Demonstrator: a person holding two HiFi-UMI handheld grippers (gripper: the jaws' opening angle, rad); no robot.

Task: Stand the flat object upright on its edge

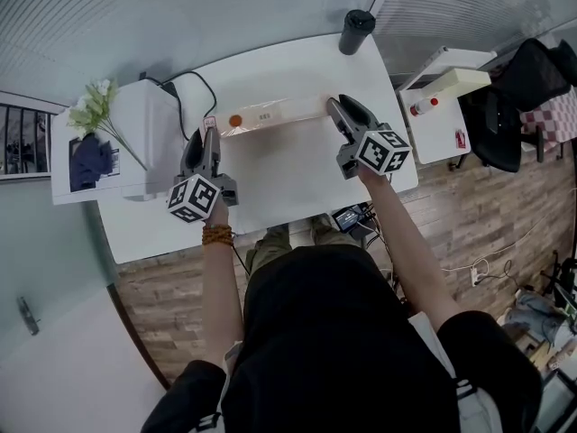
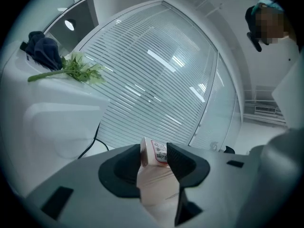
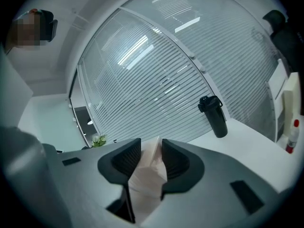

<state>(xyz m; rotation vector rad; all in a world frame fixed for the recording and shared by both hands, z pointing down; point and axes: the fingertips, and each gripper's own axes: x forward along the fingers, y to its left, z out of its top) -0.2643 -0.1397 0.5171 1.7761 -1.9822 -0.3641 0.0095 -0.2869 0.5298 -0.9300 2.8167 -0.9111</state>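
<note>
White table [image 1: 270,188] up against a slatted wall, black bottle [image 1: 357,31] in the upper right of the head view, nothing much else near the work.

So you've got the flat object [image 1: 270,114] at the far side of the table, in the upper middle of the head view, with one end in each tool. Your left gripper [image 2: 154,150] is clamped on the left end; its own view shows the labelled end squeezed between the pads. Your right gripper [image 3: 151,144] is closed on the other end the same way, with the pale material pinched between its jaws.

Progress-wise, I'd say you're mid-lift or mid-tilt, not done. The object looks like a narrow strip from above, with an orange dot and a label still showing on its face, so my guess is it's up on its long edge or close to it, leaning a bit. Can't tell whether the bottom edge is actually resting on the table. What's left, I reckon: get it square, then let go and see if it stays.

Its long axis runs left to right across the frame, rising slightly to the right.
</note>
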